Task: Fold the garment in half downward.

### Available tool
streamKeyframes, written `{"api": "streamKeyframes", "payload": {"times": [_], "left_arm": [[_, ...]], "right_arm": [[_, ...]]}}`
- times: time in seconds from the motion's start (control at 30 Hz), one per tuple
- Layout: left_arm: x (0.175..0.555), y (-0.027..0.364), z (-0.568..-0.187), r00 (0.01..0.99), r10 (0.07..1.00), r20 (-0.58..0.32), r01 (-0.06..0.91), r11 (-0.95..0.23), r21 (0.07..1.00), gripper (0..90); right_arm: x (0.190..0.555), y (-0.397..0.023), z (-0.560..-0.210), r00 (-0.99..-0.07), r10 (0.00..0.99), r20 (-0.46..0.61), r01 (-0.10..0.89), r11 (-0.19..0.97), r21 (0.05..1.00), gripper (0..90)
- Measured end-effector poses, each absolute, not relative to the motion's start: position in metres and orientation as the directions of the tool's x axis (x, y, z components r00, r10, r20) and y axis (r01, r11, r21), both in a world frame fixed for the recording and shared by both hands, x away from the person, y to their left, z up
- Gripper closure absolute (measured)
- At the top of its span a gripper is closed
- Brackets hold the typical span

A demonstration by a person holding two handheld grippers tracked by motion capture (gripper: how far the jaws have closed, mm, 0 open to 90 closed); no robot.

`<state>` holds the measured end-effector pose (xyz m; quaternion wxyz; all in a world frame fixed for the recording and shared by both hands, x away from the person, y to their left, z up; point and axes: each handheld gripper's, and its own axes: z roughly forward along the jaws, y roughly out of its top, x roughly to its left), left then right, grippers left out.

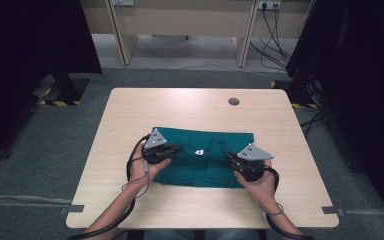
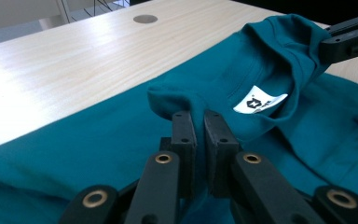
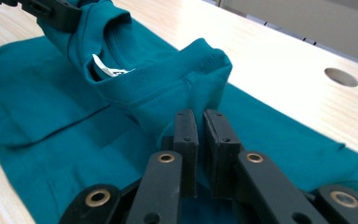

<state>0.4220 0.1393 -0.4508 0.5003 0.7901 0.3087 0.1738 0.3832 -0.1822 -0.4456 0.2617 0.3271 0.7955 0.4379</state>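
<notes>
A teal shirt [image 1: 195,172] lies folded on the wooden table [image 1: 180,107], collar up, with a white neck label [image 1: 199,152]. My left gripper [image 1: 178,148] is at the collar's left side, my right gripper [image 1: 229,156] at its right. In the left gripper view the left gripper [image 2: 199,116] is shut on a raised fold of the shirt [image 2: 214,79] beside the label [image 2: 260,100]. In the right gripper view the right gripper [image 3: 200,114] is shut on another lifted fold of the shirt [image 3: 191,70]. The collar is pulled up between the two.
A round cable hole [image 1: 234,101] sits in the far right part of the table. Bare wood surrounds the shirt on all sides. Beyond the table are grey floor, desk legs and cables. Dark curtains stand at both sides.
</notes>
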Motion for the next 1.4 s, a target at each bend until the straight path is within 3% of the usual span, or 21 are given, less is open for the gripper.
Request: {"api": "streamKeyframes", "payload": {"times": [1.4], "left_arm": [[0.411,0.142,-0.465,0.789,0.612,-0.061,0.364,-0.384,0.849,81.3]], "right_arm": [[0.373,-0.191,-0.467,-0.694,0.711,-0.110,0.331,0.451,0.829,78.5]]}}
